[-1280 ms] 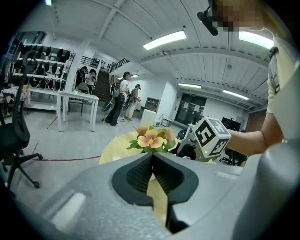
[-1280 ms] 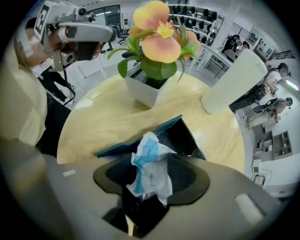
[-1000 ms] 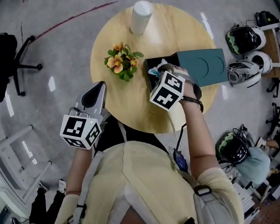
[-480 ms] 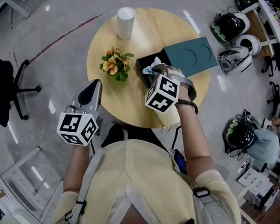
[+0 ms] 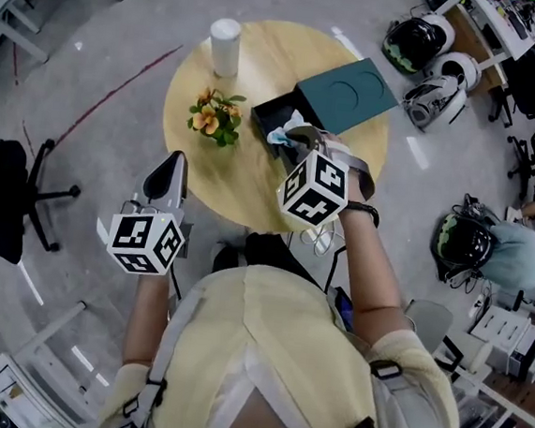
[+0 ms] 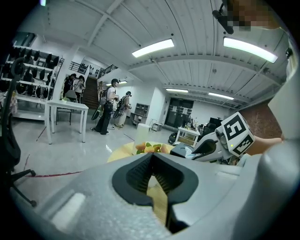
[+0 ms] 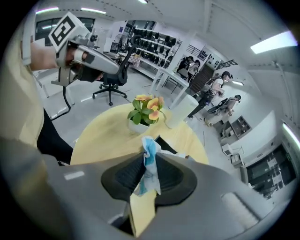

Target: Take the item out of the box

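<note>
Though half-hidden overhead, blue-white item (image 7: 149, 174) tight in right gripper (image 7: 150, 158).

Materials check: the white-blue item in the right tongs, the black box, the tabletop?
Item: thin soft film or fabric, can't tell which; it crumples and hangs limp in the right tongs.
Box: matte black, probably rigid card, judging by its straight, sharp edges.
Tabletop: light wood or wood-look laminate, with an even pale tan tone and a smooth surface.
</note>
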The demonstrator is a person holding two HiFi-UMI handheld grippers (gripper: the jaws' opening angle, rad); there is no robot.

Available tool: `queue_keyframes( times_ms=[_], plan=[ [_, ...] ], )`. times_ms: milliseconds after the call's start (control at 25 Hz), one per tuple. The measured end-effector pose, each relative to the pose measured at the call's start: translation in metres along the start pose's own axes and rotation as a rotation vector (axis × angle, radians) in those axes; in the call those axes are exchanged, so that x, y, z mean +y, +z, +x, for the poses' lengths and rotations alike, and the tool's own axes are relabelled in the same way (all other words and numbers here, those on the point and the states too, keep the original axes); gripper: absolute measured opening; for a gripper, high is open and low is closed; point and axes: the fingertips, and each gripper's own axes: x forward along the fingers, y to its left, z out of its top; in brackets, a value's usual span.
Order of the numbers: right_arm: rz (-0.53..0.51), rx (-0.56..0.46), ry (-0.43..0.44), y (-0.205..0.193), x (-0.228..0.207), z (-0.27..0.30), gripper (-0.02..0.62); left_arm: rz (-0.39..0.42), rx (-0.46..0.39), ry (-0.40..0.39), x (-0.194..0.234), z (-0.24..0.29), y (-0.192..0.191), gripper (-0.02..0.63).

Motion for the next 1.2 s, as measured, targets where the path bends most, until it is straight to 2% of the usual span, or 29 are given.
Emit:
queue_keyframes(
  times_ms=[280,480,840,1200],
  plan=[
    [0.073,-0.047,-0.040,0.004,0.016,-0.028,0.077,0.032,-0.020,-0.030,-0.010,-0.018,0.008,0.005],
    [0.119,-0.067,-0.069,0.006,0.029,-0.044,0.075,0.020,-0.022,-0.041,-0.006,-0.031,0.007,0.005],
    [0.203,-0.095,-0.124,-0.001,0.034,-0.070,0.074,0.058,-0.010,-0.045,-0.007,-0.037,0.004,0.005],
    [0.309,-0.149,-0.142,-0.008,0.037,-0.090,0.072,0.082,-0.003,-0.065,-0.019,-0.037,0.002,0.005]
  ],
)
